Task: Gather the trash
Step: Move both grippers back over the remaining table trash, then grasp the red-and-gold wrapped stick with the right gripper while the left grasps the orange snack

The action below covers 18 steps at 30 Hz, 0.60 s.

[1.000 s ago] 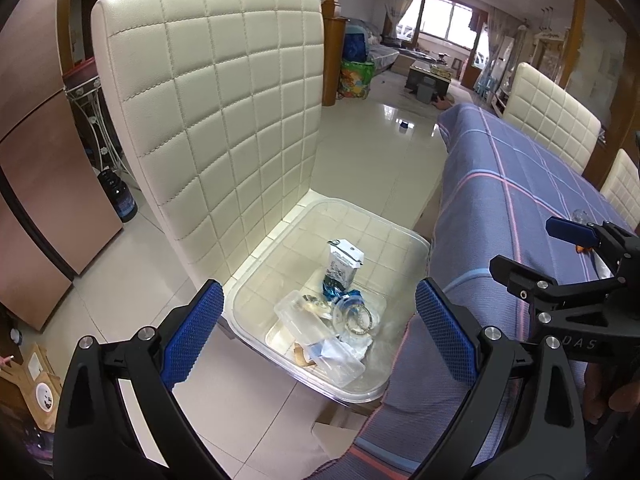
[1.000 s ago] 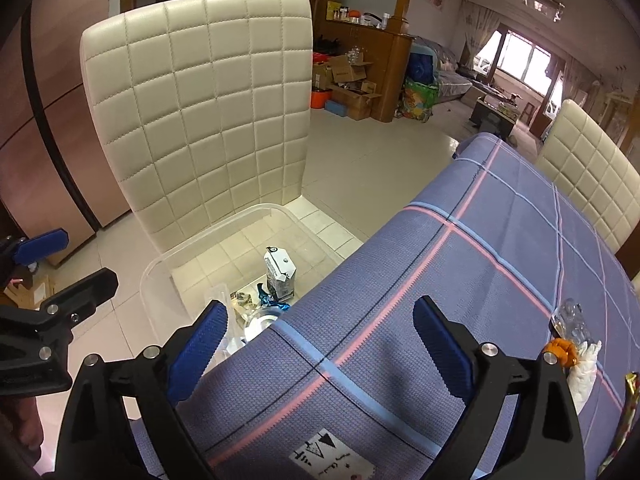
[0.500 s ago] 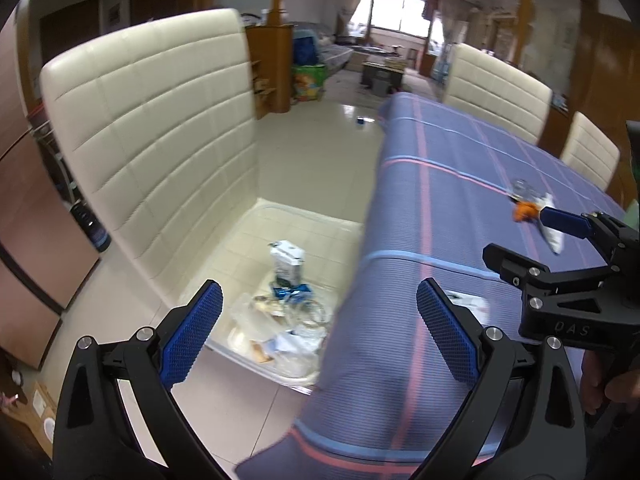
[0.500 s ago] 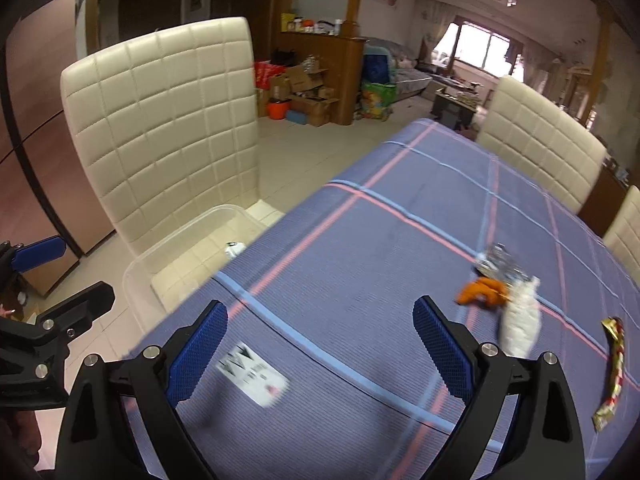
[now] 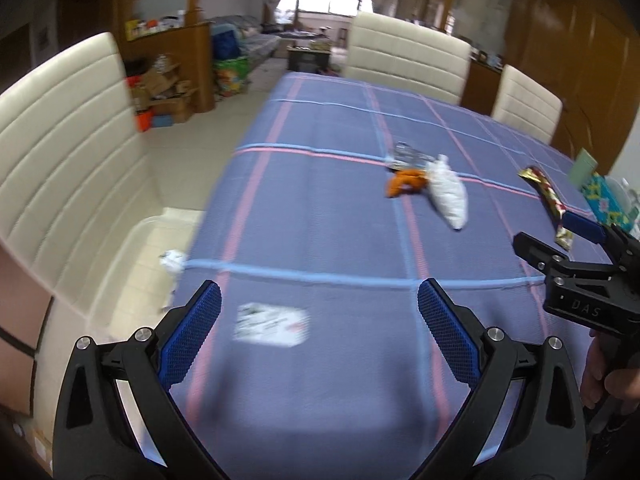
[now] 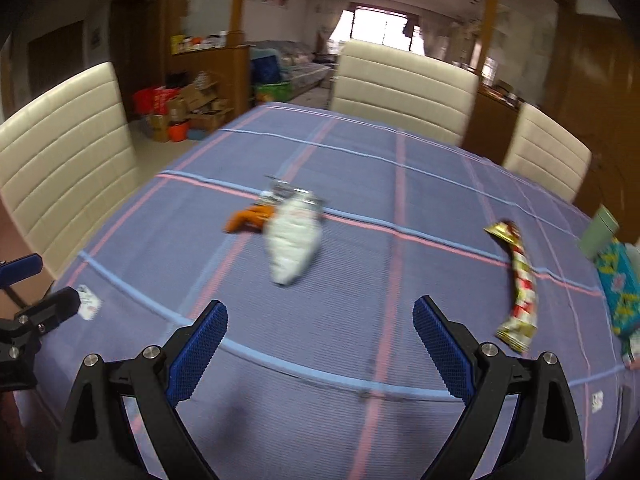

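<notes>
White bag [image 6: 294,240] ahead of right gripper [image 6: 320,344] (jaws wide); untouched

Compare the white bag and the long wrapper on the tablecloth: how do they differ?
The white bag is plump and plain; the long wrapper is thin, flat, gold and red. The white bag touches the orange scrap mid-table; the long wrapper lies alone farther right. Both lie ungripped on the tablecloth.

So the table [image 6: 360,280] has a blue-purple cloth with pink and light-blue stripes. Mid-table: a white crumpled bag [image 6: 294,240] touching an orange scrap [image 6: 246,218] on its left, with a silvery wrapper [image 6: 280,192] just behind. Far right, a long red-and-gold candy wrapper [image 6: 520,284], then a teal patterned box [image 6: 618,284] at the edge. Near left there's a white printed card [image 5: 272,324].
</notes>
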Motion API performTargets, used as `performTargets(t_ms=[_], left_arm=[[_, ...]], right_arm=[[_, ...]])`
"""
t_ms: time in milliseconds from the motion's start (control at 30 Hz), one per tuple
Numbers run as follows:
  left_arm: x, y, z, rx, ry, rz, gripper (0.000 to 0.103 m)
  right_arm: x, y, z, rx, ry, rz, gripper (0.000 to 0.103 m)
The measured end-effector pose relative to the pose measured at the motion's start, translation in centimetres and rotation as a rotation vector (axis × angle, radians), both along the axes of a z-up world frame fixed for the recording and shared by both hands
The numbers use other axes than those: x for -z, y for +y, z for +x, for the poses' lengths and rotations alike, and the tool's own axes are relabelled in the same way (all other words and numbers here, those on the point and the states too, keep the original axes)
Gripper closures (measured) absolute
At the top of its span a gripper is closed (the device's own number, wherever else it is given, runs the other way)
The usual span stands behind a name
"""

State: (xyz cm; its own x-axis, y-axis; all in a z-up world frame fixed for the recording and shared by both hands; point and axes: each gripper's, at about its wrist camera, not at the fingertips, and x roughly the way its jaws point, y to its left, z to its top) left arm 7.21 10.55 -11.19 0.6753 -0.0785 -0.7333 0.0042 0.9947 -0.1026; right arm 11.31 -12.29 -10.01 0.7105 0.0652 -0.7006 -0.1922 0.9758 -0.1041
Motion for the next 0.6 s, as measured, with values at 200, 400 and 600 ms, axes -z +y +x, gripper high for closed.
performTargets(t_ms=[200, 400, 600], left_arm=[[0.2, -5.0, 4.0, 0.106, 0.001, 0.021, 0.006], [0.7, -8.6, 7.1, 0.155, -0.004, 0.075, 0.006], [1.6, -9.9, 10.1, 0.156, 0.009, 0.114, 0.006]], right_arm=[[0.5, -8.1, 1.2, 0.167, 0.013, 0.017, 0.011], [1.6, -13.9, 3.0, 0.274, 0.048, 0.06, 0.011], [2.7, -15.7, 5.5, 0.284, 0.083, 0.086, 0.011]])
